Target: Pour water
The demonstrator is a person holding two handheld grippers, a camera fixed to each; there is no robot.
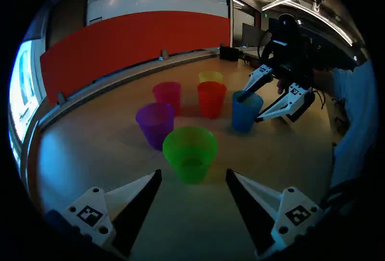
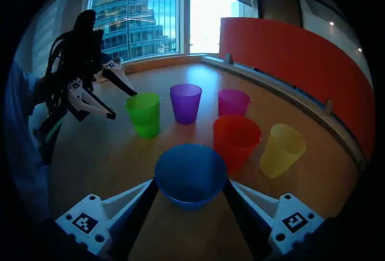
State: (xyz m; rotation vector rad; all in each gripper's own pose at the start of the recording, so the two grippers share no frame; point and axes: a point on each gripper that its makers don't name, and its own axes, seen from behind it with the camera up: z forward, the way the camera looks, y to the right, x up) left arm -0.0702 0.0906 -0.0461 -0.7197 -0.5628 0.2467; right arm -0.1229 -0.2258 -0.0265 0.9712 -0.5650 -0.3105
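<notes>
A green cup (image 1: 190,152) stands upright on the wooden table (image 1: 96,164), just ahead of my left gripper (image 1: 192,173). That gripper is open, its fingertips flanking the cup's base without touching. A blue cup (image 2: 190,174) sits between the wide-spread fingers of my right gripper (image 2: 189,182), its rim close to both; the gripper is open. The left gripper view has the right gripper (image 1: 254,107) straddling the blue cup (image 1: 246,111). The right gripper view has the left gripper (image 2: 124,104) beside the green cup (image 2: 144,114). I cannot tell whether any cup holds water.
Purple (image 1: 155,123), magenta (image 1: 167,95), red (image 1: 211,98) and yellow (image 1: 210,76) cups stand clustered behind. A person's sleeve (image 1: 356,116) is at the right. A red wall panel (image 1: 134,39) runs along the table's far edge; windows (image 2: 139,15) are beyond.
</notes>
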